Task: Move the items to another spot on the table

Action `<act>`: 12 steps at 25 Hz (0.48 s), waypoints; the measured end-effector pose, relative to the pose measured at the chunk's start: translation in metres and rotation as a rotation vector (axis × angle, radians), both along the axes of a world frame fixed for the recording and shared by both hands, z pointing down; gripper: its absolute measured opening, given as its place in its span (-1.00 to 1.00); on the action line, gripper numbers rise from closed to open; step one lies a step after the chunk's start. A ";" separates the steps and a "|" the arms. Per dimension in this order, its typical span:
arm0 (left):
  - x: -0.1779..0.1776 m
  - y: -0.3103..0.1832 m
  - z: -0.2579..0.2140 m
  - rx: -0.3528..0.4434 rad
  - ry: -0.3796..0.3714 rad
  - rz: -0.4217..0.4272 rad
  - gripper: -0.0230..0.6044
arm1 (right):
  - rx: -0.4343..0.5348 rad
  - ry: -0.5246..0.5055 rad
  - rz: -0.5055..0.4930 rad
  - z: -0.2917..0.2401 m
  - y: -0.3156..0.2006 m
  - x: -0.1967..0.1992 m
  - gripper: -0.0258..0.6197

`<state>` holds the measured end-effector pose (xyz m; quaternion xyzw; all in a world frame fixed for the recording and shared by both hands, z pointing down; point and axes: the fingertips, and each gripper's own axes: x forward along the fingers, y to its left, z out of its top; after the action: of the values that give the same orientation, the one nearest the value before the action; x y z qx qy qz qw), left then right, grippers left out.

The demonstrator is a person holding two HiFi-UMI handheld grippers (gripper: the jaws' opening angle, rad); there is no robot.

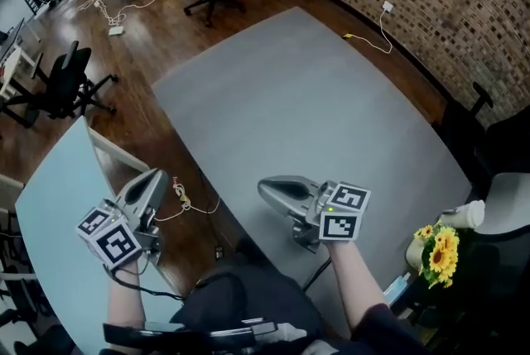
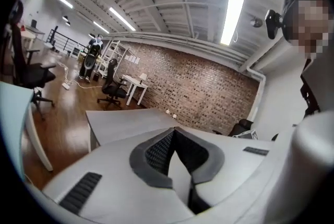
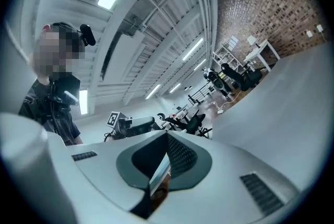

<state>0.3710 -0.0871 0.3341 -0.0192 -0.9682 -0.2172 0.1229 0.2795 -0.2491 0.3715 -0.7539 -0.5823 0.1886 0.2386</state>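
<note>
Both pairs of jaws are closed on themselves. In the left gripper view, the left gripper (image 2: 175, 133) shows its two dark ribbed pads pressed together at the tip. The right gripper view shows the same for the right gripper (image 3: 167, 138), with only a thin seam between the pads.

From the head view, the right gripper (image 1: 265, 189) hangs over the near edge of the grey table (image 1: 315, 105), its jaws pointing to the left. The left gripper (image 1: 156, 178) is held off that table, above the strip of wooden floor (image 1: 157, 55) between it and a light blue table (image 1: 54, 204), and a thin cable (image 1: 184, 200) lies just beside its tip.

Which things are the task's items cannot be told. The only small things near the grey table are a bunch of yellow flowers (image 1: 439, 250) and a white container (image 1: 465, 215), past the table's near right corner. They lie to the right of the right gripper, behind its jaws and apart from them, and well apart from the left jaws.

The only print in view is the black-and-white square patterns on the left marker cube (image 1: 112, 236) and the right marker cube (image 1: 344, 213). No lettering is legible.
</note>
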 end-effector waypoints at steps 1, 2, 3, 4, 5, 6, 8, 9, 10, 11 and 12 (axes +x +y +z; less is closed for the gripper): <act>0.003 -0.006 -0.002 -0.027 0.011 -0.012 -0.96 | -0.007 0.009 -0.020 0.001 -0.001 0.001 -0.98; 0.009 -0.012 -0.004 -0.053 0.023 -0.022 -0.95 | -0.019 0.018 -0.042 0.000 0.000 0.003 -0.99; 0.016 -0.017 -0.008 -0.076 0.031 -0.036 -0.95 | -0.036 0.025 -0.067 -0.003 0.002 0.007 -0.99; 0.023 -0.018 -0.013 -0.092 0.035 -0.054 -0.95 | -0.059 0.029 -0.095 -0.007 0.005 0.012 -0.99; 0.030 -0.018 -0.019 -0.101 0.033 -0.075 -0.95 | -0.083 0.034 -0.123 -0.012 0.009 0.018 -0.99; 0.035 -0.016 -0.023 -0.102 0.029 -0.098 -0.95 | -0.102 0.039 -0.147 -0.017 0.012 0.024 -0.99; 0.039 -0.011 -0.027 -0.094 0.024 -0.138 -0.95 | -0.113 0.043 -0.182 -0.021 0.013 0.035 -0.99; 0.040 -0.009 -0.028 -0.093 0.024 -0.153 -0.95 | -0.111 0.041 -0.199 -0.022 0.014 0.039 -0.99; 0.040 -0.008 -0.029 -0.097 0.025 -0.164 -0.95 | -0.107 0.040 -0.216 -0.022 0.015 0.043 -0.99; 0.041 -0.008 -0.030 -0.102 0.027 -0.171 -0.95 | -0.104 0.039 -0.233 -0.021 0.016 0.046 -0.98; 0.042 -0.009 -0.031 -0.109 0.028 -0.173 -0.95 | -0.104 0.041 -0.245 -0.022 0.017 0.049 -0.98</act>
<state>0.4126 -0.0961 0.3030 -0.1126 -0.9715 -0.1736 0.1160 0.3286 -0.2326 0.3498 -0.8267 -0.4704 0.2032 0.2323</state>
